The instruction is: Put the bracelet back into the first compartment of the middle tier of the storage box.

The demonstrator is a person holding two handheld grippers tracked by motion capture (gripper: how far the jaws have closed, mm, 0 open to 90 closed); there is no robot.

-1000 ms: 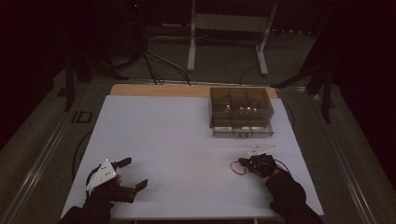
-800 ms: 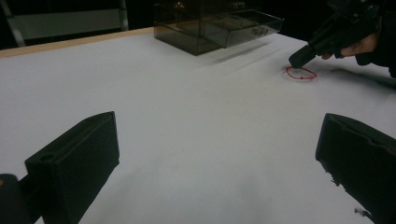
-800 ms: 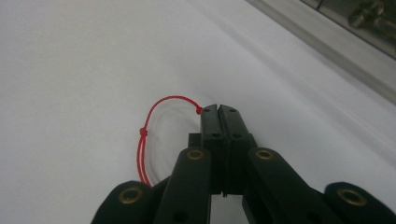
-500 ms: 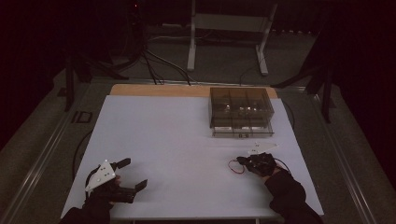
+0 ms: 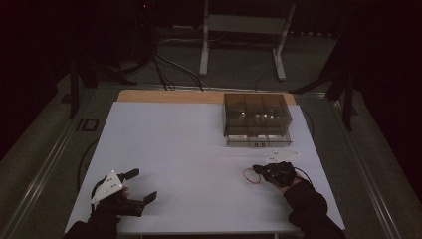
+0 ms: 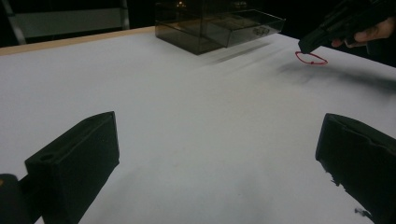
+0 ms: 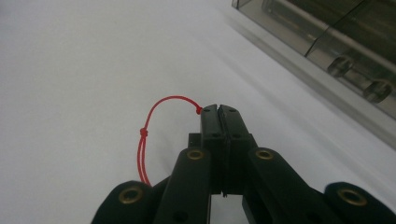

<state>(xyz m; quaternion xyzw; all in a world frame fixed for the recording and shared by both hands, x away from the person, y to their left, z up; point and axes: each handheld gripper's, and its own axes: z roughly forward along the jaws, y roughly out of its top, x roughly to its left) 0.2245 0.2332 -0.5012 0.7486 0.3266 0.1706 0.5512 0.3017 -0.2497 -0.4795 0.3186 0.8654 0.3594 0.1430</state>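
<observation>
Right tongs (image 7: pixel 219 109) slightly shifted, red string loop (image 7: pixel 154 126) pinched at tips.

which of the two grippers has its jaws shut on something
The right gripper: its jaws are pressed together on a red string loop. The left gripper has its jaws spread wide with only bare white table between them.

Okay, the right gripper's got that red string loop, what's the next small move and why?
Probably carry the red string loop toward the clear drawer box. The right gripper is shut on the loop, one drawer stands pulled out, and the left gripper waits open, away from both.
</observation>
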